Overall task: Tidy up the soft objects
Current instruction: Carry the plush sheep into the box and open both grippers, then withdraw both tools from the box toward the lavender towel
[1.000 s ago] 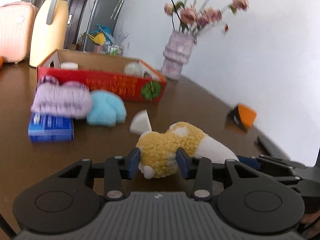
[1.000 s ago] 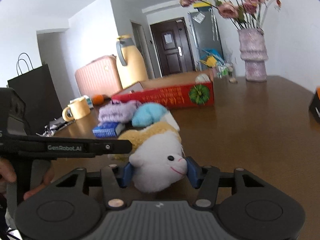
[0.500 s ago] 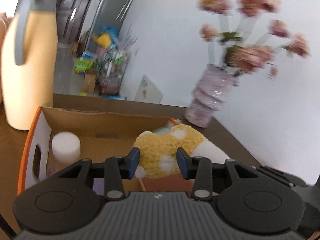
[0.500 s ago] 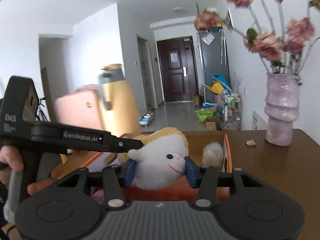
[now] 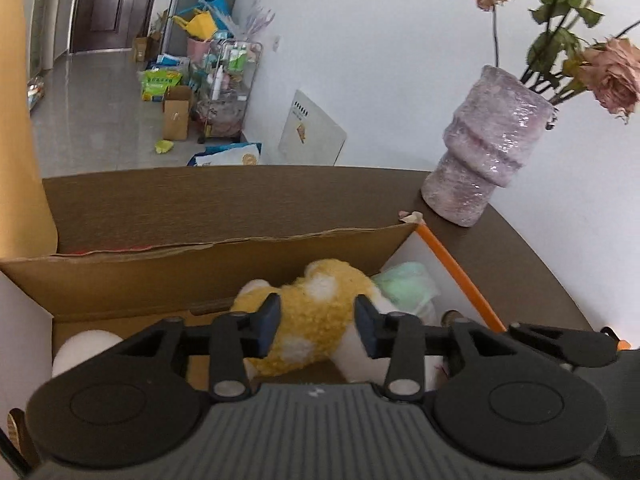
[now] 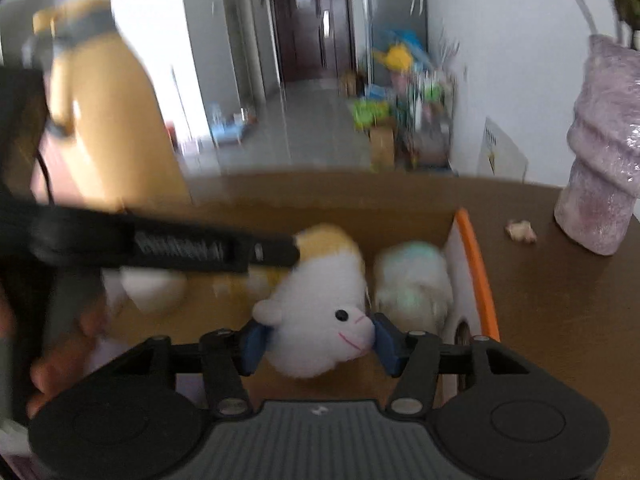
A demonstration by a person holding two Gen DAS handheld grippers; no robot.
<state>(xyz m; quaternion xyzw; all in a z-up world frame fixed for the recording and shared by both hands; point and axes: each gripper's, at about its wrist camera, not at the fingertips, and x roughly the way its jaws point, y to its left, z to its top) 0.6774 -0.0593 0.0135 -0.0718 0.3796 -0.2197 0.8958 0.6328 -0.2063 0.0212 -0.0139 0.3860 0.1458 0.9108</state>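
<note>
Left gripper [image 5: 316,328] part-open, jaws opening, yellow body of plush sheep [image 5: 316,316] between blue pads, contact on both sides. Right gripper [image 6: 316,344] part-open, jaws opening, white head of same sheep between pads, right pad at snout, left pad at ear. Sheep inside cardboard box [image 5: 160,272], near its far wall. Pale green soft item [image 5: 408,284] in box corner, just right of sheep. White round item [image 5: 80,344] at box left. Lilac vase [image 5: 484,160] outside box, right, on brown table [image 5: 512,264].
</note>
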